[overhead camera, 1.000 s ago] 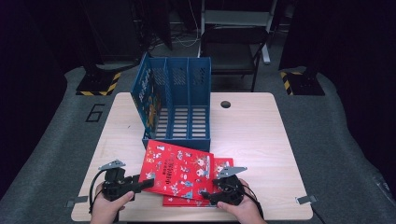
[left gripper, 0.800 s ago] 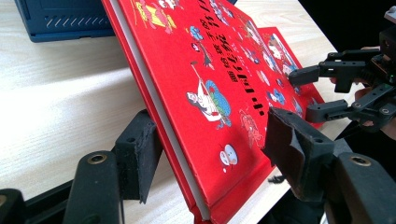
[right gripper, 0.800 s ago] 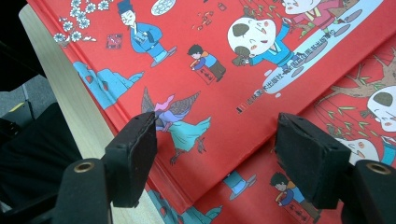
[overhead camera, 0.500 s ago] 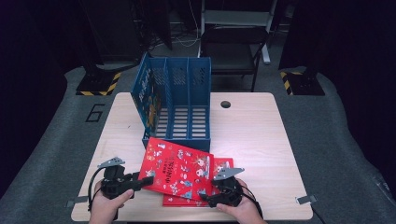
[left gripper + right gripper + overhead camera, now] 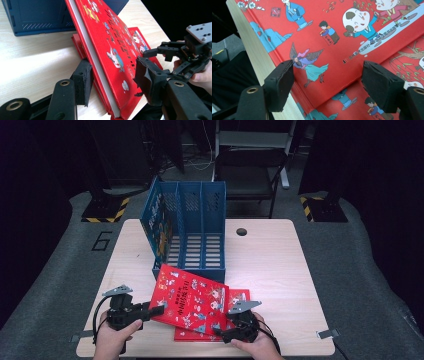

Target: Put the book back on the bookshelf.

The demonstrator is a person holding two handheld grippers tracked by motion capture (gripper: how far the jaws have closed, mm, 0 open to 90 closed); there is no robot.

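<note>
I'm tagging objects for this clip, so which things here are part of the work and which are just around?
In use:
top red book, raised at its left edge
left gripper, jaws astride that edge
right gripper, open at the near corner
lower red book
blue file rack

Just around:
chair

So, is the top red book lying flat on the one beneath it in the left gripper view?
No, the top red book is tilted up, its edge between the left gripper jaws, above the lower red book.
</note>
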